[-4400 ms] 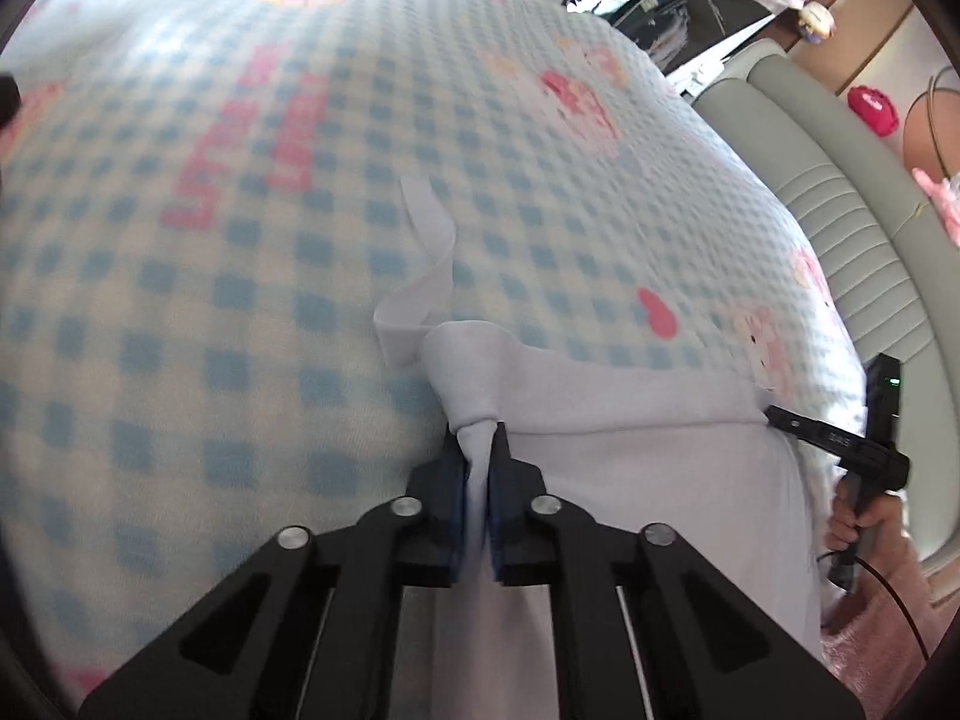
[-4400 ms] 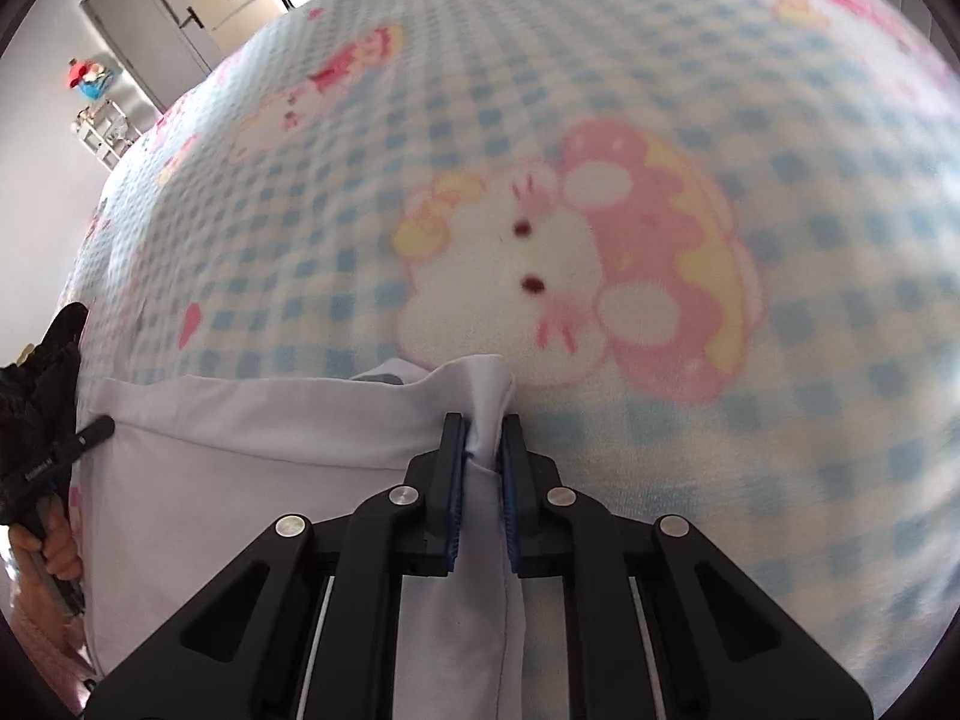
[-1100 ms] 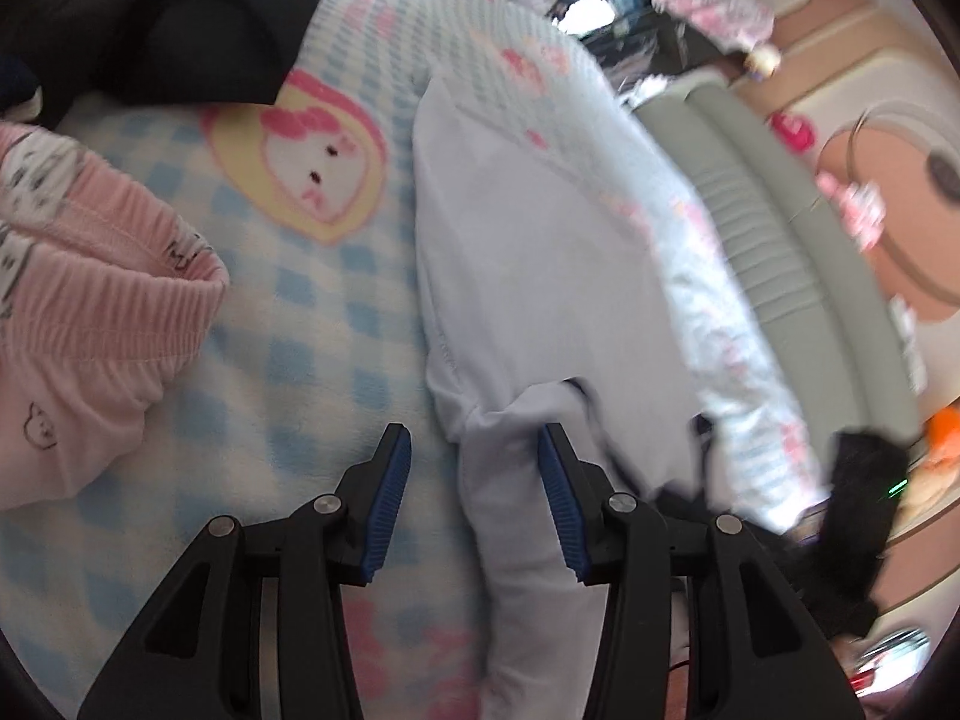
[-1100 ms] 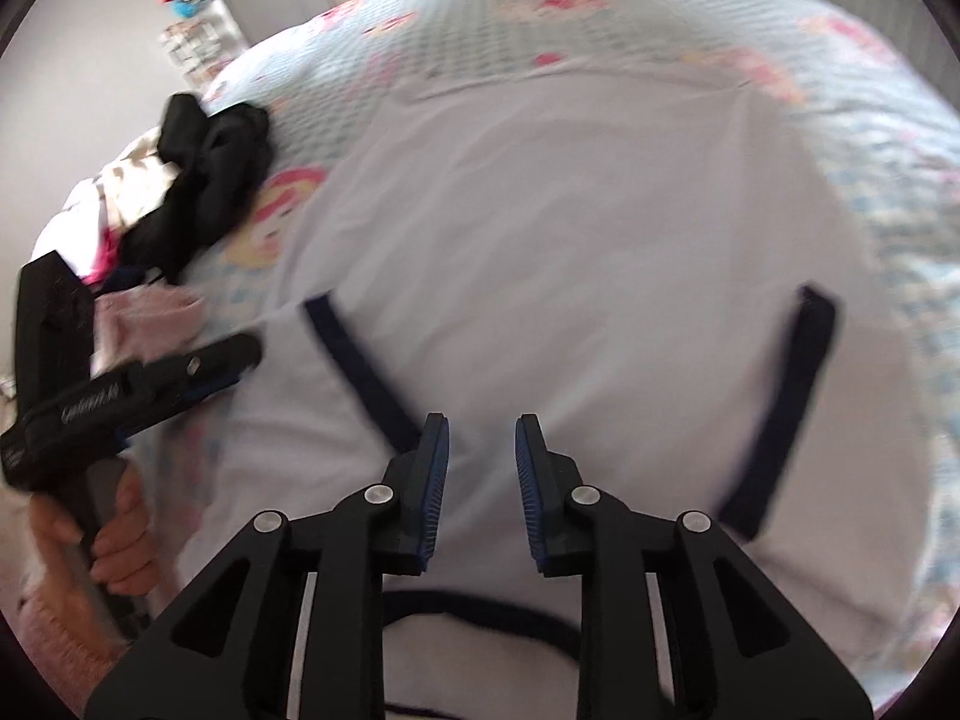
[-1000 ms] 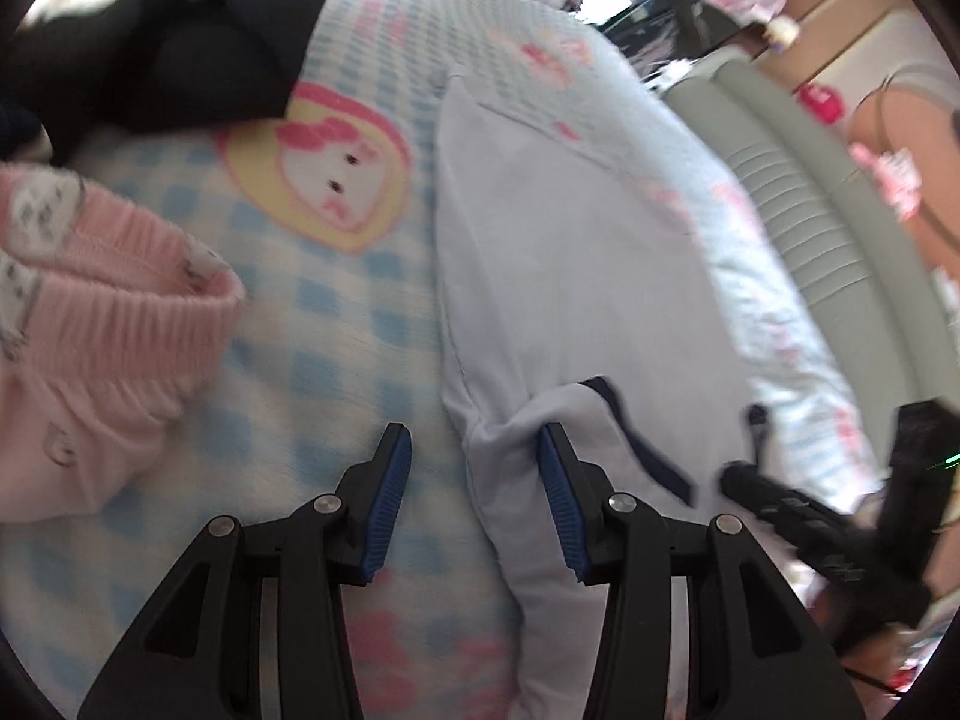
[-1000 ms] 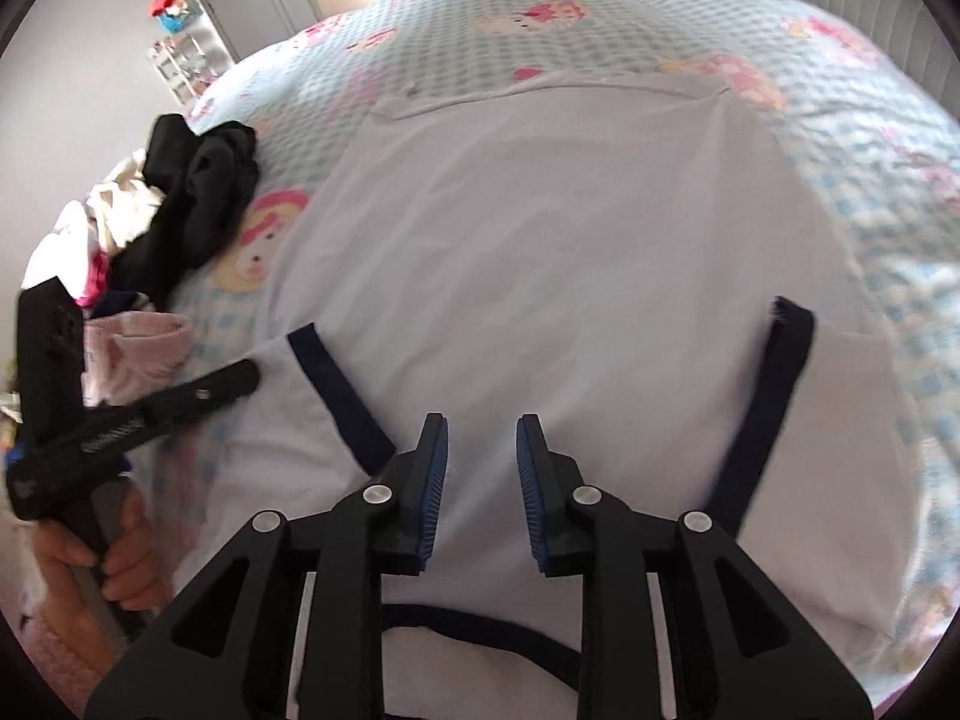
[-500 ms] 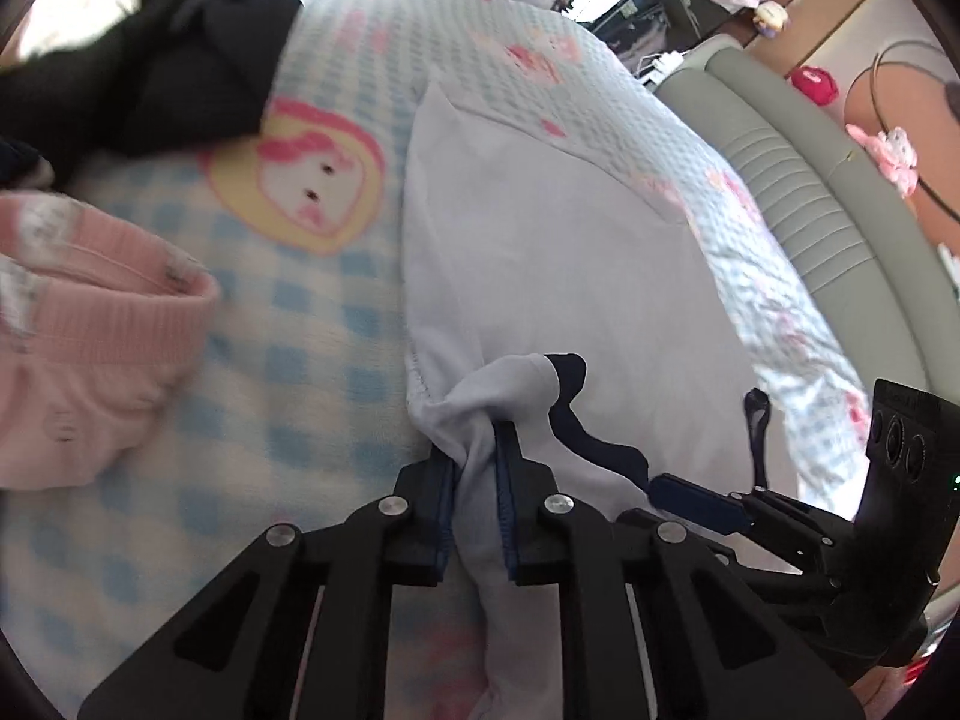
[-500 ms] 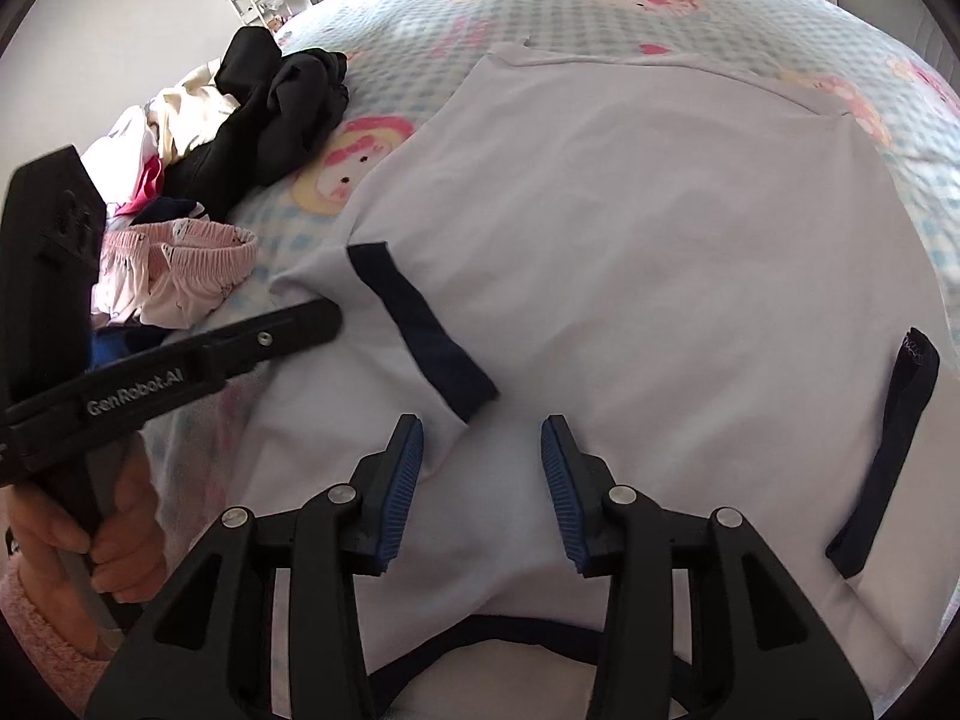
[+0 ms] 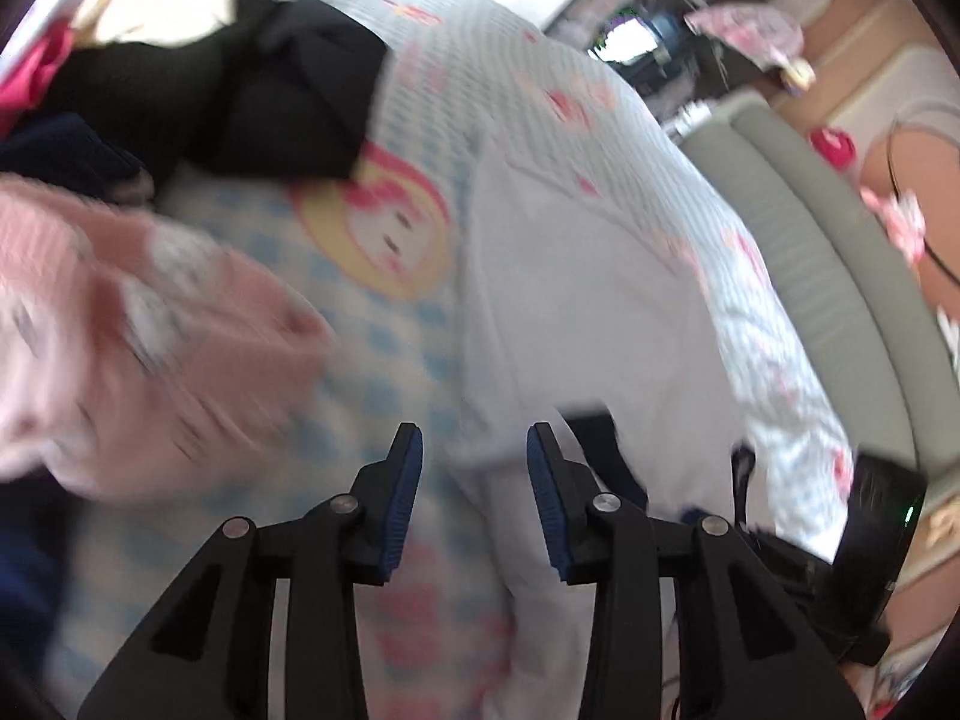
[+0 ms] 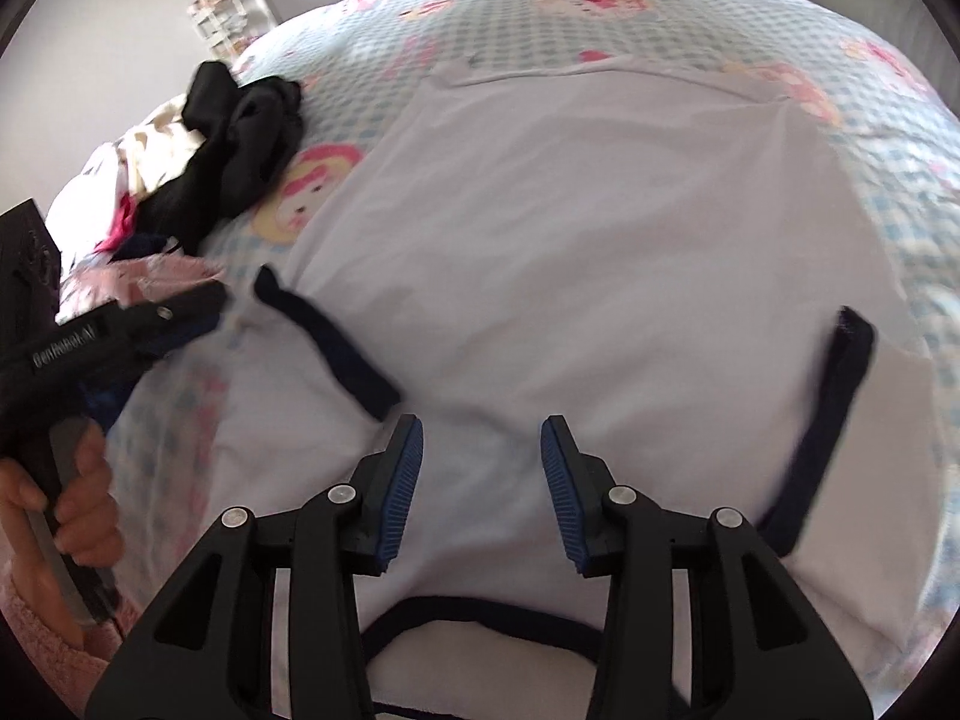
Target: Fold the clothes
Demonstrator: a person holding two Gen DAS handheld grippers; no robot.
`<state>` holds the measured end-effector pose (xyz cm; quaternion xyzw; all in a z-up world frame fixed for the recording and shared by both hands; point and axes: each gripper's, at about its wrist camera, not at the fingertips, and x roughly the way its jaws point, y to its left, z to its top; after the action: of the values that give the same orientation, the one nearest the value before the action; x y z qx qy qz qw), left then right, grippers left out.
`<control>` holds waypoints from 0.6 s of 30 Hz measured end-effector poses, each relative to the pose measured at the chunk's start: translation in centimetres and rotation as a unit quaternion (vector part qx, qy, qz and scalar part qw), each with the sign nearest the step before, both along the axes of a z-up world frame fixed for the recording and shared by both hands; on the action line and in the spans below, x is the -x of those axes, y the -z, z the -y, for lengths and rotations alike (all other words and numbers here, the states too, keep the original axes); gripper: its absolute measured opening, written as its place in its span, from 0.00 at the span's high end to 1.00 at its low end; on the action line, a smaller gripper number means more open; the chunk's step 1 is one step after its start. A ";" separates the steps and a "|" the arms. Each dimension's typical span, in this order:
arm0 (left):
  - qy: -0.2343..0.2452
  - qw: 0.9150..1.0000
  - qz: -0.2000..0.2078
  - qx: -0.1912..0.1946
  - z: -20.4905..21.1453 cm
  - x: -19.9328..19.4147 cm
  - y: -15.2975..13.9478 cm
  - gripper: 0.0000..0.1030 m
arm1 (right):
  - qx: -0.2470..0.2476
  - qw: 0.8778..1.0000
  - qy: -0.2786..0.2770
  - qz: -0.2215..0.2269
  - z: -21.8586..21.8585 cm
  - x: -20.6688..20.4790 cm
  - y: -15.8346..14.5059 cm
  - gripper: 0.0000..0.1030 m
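left tool [image 9: 474, 459] jaws opening, right tool [image 10: 482, 450] jaws apart, empty

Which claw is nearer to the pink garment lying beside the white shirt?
Left. The left claw, jaws opening and empty, hovers right beside the pink garment. The right claw is over the white shirt, farther from it.

Bright, soft daylight, perhaps from beyond the gripper tips; left view motion-blurred, fisheye edges bent and dark.
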<state>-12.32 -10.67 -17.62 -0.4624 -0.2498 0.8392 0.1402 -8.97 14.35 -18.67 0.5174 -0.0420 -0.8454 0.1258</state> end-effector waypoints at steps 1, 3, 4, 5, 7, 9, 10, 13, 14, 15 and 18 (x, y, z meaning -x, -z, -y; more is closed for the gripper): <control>-0.003 1.000 0.004 -0.005 0.4 0.6 0.1 0.65 | -0.002 1.000 0.007 0.002 -0.4 0.1 0.0 0.59; 0.013 1.000 0.016 -0.013 0.4 2.0 0.7 0.65 | -0.001 1.000 0.018 0.010 -0.9 0.3 0.2 0.59; 0.025 0.999 0.025 -0.008 0.0 2.7 1.2 0.65 | 0.001 1.000 0.021 0.014 -1.0 0.4 0.3 0.59; 0.047 0.998 0.036 -0.006 -0.8 3.3 1.7 0.65 | 0.000 1.000 0.020 0.015 -0.9 0.3 0.4 0.59; 0.067 0.996 0.054 0.019 -2.3 3.9 2.4 0.67 | -0.003 1.000 0.018 0.015 -0.8 0.0 0.4 0.59; 0.078 0.993 0.064 0.053 -3.4 4.2 2.8 0.87 | -0.009 1.000 0.016 0.013 -0.6 -0.2 0.4 0.59; 0.071 0.994 0.062 0.062 -3.3 4.0 2.7 0.90 | -0.011 1.000 0.017 0.014 -0.6 -0.3 0.5 0.59; 0.042 0.995 0.053 0.078 -2.6 3.4 1.8 0.95 | -0.014 1.000 0.023 0.015 -0.6 -0.4 0.9 0.59; 0.032 0.994 0.049 0.090 -2.4 3.2 1.4 0.96 | -0.015 0.999 0.025 0.016 -0.6 -0.3 1.0 0.59; 0.026 0.993 0.047 0.102 -2.1 3.0 1.2 0.97 | -0.015 0.999 0.026 0.018 -0.5 -0.2 1.2 0.59; 0.021 0.993 0.050 0.100 -1.1 2.7 1.2 0.97 | -0.019 0.999 0.027 0.024 -0.5 -0.2 1.7 0.59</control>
<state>-15.00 -9.55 -18.79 -0.5209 -0.1614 0.8324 0.0982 -8.80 14.81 -20.37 0.5383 -0.0426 -0.8367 0.0917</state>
